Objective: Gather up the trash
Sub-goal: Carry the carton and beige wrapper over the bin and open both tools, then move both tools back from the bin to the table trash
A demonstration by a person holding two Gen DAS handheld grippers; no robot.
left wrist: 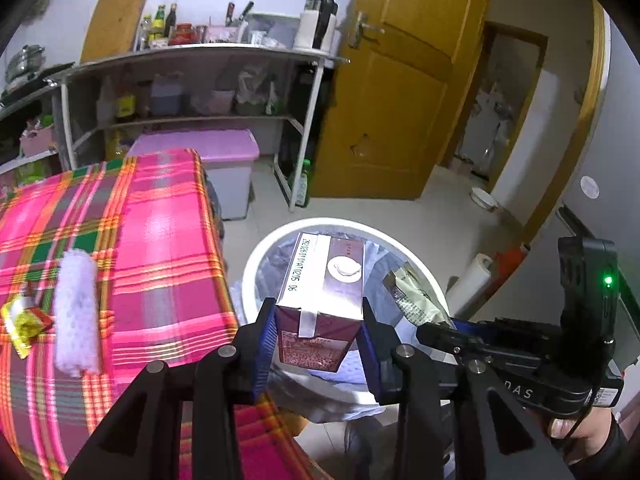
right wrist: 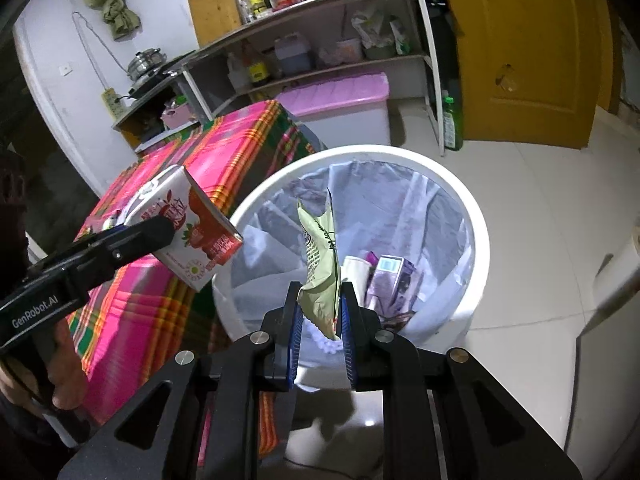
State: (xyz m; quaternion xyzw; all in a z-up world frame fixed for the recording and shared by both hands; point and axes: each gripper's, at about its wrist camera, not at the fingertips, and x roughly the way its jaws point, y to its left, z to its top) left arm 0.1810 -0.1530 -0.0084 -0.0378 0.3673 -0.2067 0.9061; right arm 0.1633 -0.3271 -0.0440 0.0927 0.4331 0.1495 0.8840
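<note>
Overhead, a red-and-white strawberry drink carton (left wrist: 320, 304) is clamped by the left gripper (left wrist: 320, 340); "GenRobot.AI" is printed on it. A pale green crinkled snack wrapper (right wrist: 320, 276) is pinched by the right gripper (right wrist: 320, 312), above the white round bin (right wrist: 472, 216).

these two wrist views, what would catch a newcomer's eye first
The bright pink plaid tablecloth fills the left side. Beside it stands a white trash bin with a clear liner, and both grippers hang over it: the left gripper is clamped on a drink carton, the right gripper on a green wrapper. A white fuzzy roll and a yellow packet lie on the cloth.
</note>
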